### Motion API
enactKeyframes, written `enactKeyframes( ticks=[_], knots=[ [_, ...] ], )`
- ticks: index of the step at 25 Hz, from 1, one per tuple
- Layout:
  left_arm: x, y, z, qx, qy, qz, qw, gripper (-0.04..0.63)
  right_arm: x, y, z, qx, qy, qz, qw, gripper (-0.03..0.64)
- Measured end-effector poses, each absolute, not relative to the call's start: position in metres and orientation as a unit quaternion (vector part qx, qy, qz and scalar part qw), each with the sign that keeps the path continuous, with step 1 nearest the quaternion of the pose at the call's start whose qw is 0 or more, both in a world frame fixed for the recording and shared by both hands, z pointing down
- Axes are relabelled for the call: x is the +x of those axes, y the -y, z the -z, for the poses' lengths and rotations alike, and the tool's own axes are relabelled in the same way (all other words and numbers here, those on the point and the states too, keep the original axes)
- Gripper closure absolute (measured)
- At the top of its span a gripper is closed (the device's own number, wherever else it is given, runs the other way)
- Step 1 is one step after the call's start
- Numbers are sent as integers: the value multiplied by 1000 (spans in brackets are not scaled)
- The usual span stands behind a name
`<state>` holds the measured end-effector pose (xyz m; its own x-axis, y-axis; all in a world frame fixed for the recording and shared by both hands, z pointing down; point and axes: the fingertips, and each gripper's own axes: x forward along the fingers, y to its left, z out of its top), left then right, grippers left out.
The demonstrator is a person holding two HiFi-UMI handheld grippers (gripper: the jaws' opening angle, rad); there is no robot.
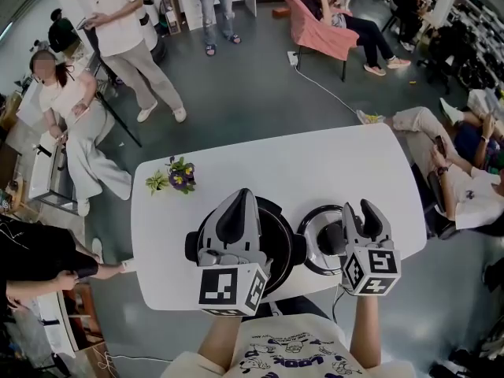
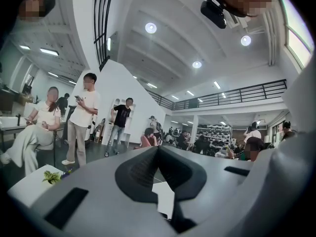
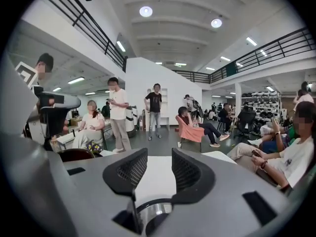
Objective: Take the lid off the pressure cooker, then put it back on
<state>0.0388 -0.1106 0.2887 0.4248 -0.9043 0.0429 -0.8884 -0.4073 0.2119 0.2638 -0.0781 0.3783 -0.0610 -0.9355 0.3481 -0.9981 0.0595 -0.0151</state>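
At lower right, the spread right gripper (image 1: 359,211) hangs over the lid (image 1: 313,246); a shallow pinch may slip. Left gripper (image 1: 240,207) is pressed together.

Head view, counts. One white table (image 1: 315,172) carries one black cooker pot (image 1: 277,239), one lid (image 1: 315,248) and one small flowering plant (image 1: 178,175). Lower centre of the frame: two grippers, the left gripper (image 1: 241,203) and the right gripper (image 1: 362,213), with two marker cubes (image 1: 228,286), one apiece. Upper right: one pink armchair (image 1: 315,34). Top of the frame: two standing people (image 1: 118,26).
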Motion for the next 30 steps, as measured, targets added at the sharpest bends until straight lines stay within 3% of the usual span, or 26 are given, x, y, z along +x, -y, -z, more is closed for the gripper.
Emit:
enactKeyframes(
  ticks=[7, 14, 30],
  knots=[
    [39, 121, -308, 838, 534, 20, 116, 581, 267, 72, -443, 649, 716, -178, 185, 373],
    [44, 127, -325, 839, 529, 6, 127, 581, 274, 55, -511, 625, 704, -229, 247, 336],
    [49, 140, -361, 838, 524, -26, 152, 581, 272, 45, -601, 563, 686, -298, 352, 299]
  ],
)
